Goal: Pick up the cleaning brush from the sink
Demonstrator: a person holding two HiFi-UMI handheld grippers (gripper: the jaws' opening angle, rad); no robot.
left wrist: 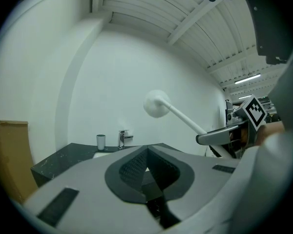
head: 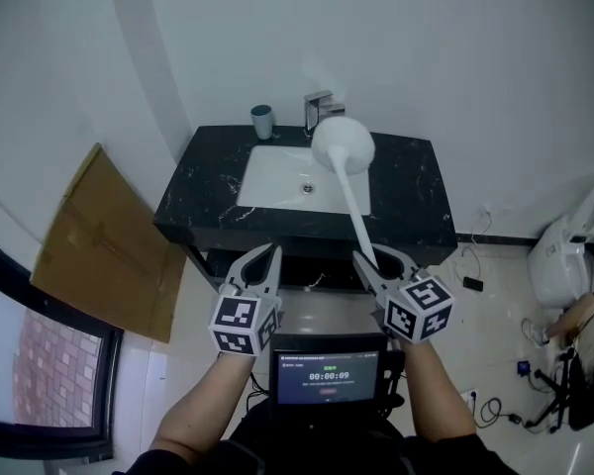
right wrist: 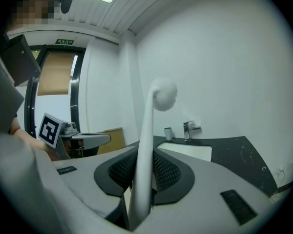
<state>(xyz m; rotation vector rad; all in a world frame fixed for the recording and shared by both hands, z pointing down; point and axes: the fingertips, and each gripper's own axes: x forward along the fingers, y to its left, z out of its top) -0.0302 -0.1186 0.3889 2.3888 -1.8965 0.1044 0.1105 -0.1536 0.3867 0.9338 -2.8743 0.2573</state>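
The cleaning brush [head: 343, 144] is white, with a round head and a long thin handle. It is lifted above the white sink [head: 273, 180], its head over the basin's right rim. My right gripper [head: 381, 262] is shut on the lower end of the handle, in front of the counter. In the right gripper view the handle [right wrist: 143, 160] runs up between the pads to the head [right wrist: 164, 94]. My left gripper [head: 264, 263] is level with it to the left, shut and empty. The left gripper view shows the brush [left wrist: 156, 104] and the right gripper [left wrist: 219, 138] off to its right.
The sink is set in a black marble counter [head: 406, 191] against a white wall, with a faucet [head: 320, 107] and a grey cup [head: 262, 122] behind the basin. Cardboard [head: 99, 240] leans at the left. A white fixture [head: 564, 255] and cables lie on the floor at the right.
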